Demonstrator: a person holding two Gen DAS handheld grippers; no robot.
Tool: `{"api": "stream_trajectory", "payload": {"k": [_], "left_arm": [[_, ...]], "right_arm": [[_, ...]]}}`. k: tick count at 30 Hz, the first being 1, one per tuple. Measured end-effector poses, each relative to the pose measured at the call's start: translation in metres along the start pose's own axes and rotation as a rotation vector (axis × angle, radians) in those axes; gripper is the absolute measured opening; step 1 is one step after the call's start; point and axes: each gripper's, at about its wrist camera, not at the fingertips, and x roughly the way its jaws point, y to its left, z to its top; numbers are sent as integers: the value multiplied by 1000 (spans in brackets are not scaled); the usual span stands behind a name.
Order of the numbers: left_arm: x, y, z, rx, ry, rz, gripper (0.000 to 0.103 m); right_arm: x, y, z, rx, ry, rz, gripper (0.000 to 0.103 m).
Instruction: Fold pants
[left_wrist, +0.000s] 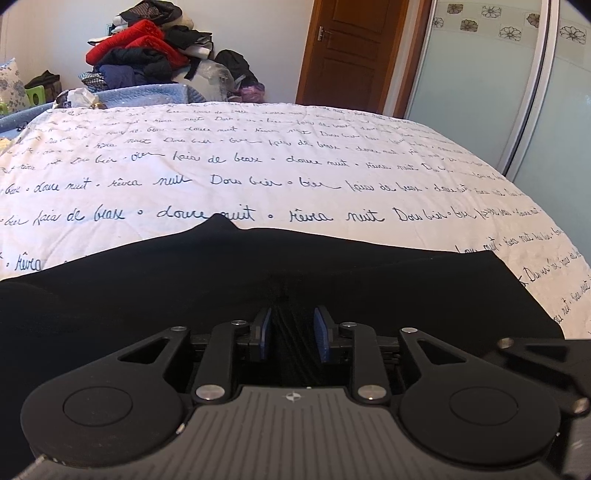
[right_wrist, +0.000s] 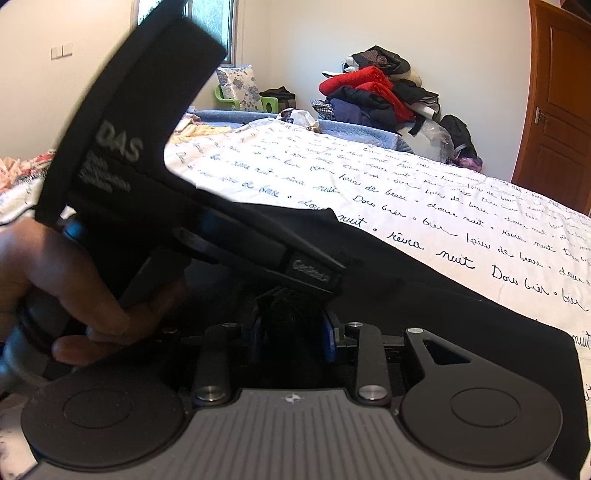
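Note:
Black pants (left_wrist: 184, 280) lie flat on the near part of the bed, their far edge rising to a small peak. My left gripper (left_wrist: 292, 325) rests low on the cloth. Its blue pads (left_wrist: 266, 332) stand apart, with a loose ridge of black fabric between them that is not pinched. In the right wrist view the pants (right_wrist: 443, 314) spread to the right. My right gripper (right_wrist: 291, 332) is also open, and a bunched bit of the cloth sits between its pads (right_wrist: 330, 343). The left gripper's body (right_wrist: 147, 177), held by a hand (right_wrist: 55, 266), crosses just in front.
The bed carries a white cover (left_wrist: 258, 166) printed with handwriting. A tall pile of clothes (left_wrist: 147, 48) stands beyond its far edge. A brown door (left_wrist: 351, 48) and a frosted sliding wardrobe door (left_wrist: 480, 92) are at the right. A pillow (right_wrist: 240, 85) lies far left.

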Motion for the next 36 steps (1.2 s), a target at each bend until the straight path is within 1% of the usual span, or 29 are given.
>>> {"api": "stream_trajectory", "payload": {"k": [2,5,7,8,9,15,17,21,23,28,32,36], "left_arm": [[-1,2,0,-4,-1,2,35],[-3,4,0,0,-10,25,35],[-5,8,0,-15,-20,32,34],[-6,10,1,-22,-20,35,33],[-6,12,1,-22,-17,41,31],[-9,23,-4,-37,-13,73,31],[-11,26,-5,-43,-15,78,31],[-15,32,-8,-60,-16,82,31],[-17,35,-9,-65,-18,86,32],[-22,41,-11,-78,-26,104,33],[-26,43,-14,-76,-38,122,40],[-32,47,-17,-64,-55,154,55]], "right_arm": [[-7,-4,3,20,-12,22,31],[-16,-12,8,76,-43,55,31],[-20,-18,10,119,-52,88,37],[-20,-21,10,139,-58,98,38],[-18,-23,9,155,-61,95,38],[-8,-26,3,194,-44,44,38],[-6,-29,1,203,-33,47,38],[7,-24,-4,165,42,38,38],[6,-20,-6,153,41,34,38],[1,-19,-3,159,4,41,38],[7,-17,-6,147,43,36,38],[5,-13,-5,142,34,30,38]]}}
